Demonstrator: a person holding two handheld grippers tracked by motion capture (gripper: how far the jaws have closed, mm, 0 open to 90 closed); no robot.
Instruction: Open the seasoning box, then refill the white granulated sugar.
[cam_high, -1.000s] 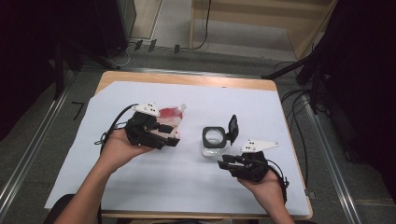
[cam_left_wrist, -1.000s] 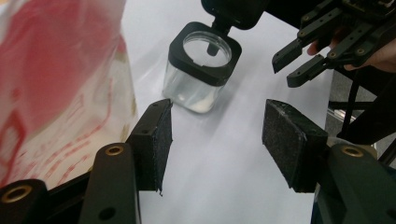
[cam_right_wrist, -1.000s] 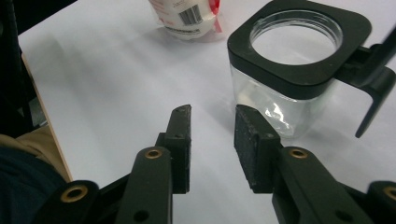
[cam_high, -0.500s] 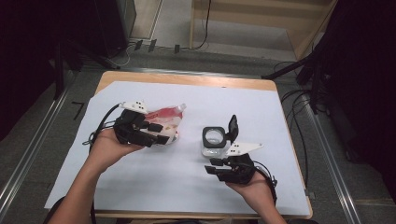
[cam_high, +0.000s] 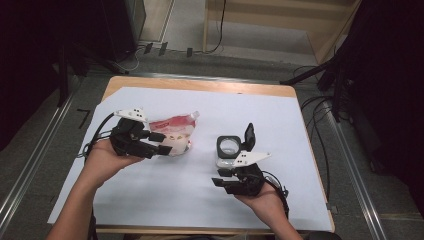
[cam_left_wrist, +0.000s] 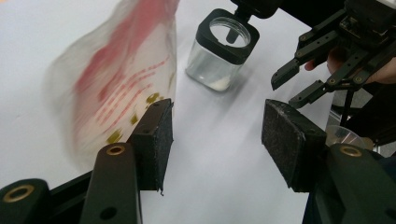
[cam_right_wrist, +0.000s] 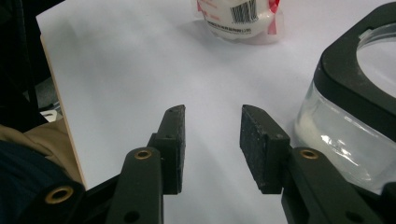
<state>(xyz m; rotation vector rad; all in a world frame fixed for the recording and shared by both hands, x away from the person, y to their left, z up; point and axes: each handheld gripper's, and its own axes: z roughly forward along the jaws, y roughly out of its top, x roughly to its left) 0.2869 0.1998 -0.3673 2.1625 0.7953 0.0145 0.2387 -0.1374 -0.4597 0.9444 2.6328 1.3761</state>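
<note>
A clear pouch printed in red (cam_high: 176, 131) lies on the white sheet (cam_high: 200, 200), left of centre. My left gripper (cam_high: 162, 143) is open at its near side. In the left gripper view the pouch (cam_left_wrist: 116, 79) sits just outside the left pad, and bare sheet lies between the jaws of the left gripper (cam_left_wrist: 217, 135). A clear square jar (cam_high: 228, 150) with a black collar and a raised flip lid (cam_high: 248, 136) stands right of centre. My right gripper (cam_high: 220, 177) is low in front of it. Its jaws have just been opening, with nothing between them, and the jar (cam_right_wrist: 355, 116) is to their right.
The sheet covers most of a wooden table (cam_high: 200, 86), whose edge shows at the far side. Cables trail from both grippers. Dark equipment and floor cables surround the table. In the left gripper view, my right gripper (cam_left_wrist: 322, 65) is beyond the jar (cam_left_wrist: 219, 51).
Both hands have shifted left. The left gripper has drawn back along the near side of the pouch. The right gripper has moved from right of the jar to in front of it.
</note>
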